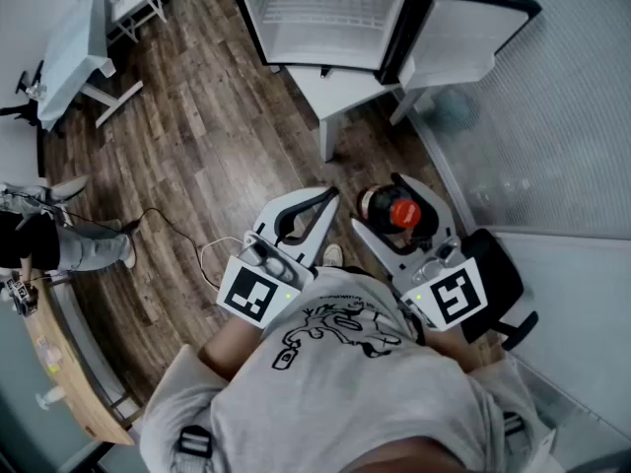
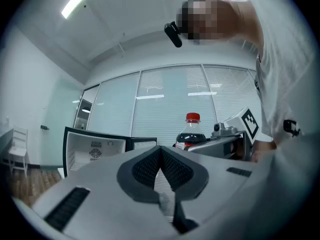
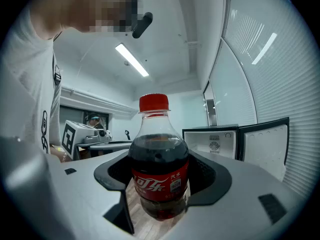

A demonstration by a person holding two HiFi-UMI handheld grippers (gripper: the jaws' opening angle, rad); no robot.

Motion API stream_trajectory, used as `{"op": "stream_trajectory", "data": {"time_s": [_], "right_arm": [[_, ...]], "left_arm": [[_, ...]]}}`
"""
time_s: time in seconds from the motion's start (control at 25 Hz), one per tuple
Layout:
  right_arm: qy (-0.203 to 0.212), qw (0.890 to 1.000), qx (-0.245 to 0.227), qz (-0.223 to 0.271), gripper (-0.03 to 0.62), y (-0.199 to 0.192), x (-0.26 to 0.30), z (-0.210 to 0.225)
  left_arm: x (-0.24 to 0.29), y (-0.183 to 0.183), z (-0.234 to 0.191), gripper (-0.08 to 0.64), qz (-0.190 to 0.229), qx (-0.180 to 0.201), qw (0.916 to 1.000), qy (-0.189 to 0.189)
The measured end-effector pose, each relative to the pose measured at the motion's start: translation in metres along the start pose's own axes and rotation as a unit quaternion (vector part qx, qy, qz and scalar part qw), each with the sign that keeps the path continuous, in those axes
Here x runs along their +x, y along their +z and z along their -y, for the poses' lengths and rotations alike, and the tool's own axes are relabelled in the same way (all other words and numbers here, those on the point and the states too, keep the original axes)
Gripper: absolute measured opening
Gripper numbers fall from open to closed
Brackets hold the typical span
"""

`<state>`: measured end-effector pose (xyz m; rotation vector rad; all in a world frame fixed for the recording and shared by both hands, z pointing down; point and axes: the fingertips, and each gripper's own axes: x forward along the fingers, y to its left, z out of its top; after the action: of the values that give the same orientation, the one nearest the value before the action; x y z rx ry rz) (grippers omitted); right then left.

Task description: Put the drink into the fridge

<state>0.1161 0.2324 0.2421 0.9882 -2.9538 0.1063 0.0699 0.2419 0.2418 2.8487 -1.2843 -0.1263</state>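
Note:
A cola bottle (image 1: 402, 212) with a red cap and red label stands upright between the jaws of my right gripper (image 1: 385, 205), and the dark pads press on its sides. In the right gripper view the bottle (image 3: 159, 159) fills the gap of that gripper (image 3: 160, 180). My left gripper (image 1: 317, 205) is held beside it, shut and holding nothing; its pads meet in its own view (image 2: 161, 156), where the bottle (image 2: 191, 134) shows behind. The small fridge (image 1: 325, 18) stands ahead with its door (image 1: 463, 37) swung open to the right and white shelves inside.
The fridge rests on a low white stand (image 1: 335, 92) on the wood floor. A wall of glass with blinds (image 1: 552, 116) runs along the right. A seated person (image 1: 59, 239), a wooden desk (image 1: 69, 363), a white table (image 1: 74, 47) and a floor cable (image 1: 187, 244) lie to the left.

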Motion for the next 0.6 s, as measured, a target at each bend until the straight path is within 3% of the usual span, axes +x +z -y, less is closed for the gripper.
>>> {"op": "stream_trajectory", "data": {"time_s": [0.6], "right_arm": [[0.01,1.0,0.0,0.01,0.327,0.008,-0.016,-0.005]], "left_arm": [[-0.002,0.004,0.014,0.002,0.008,-0.002,1.0,0.004]]}}
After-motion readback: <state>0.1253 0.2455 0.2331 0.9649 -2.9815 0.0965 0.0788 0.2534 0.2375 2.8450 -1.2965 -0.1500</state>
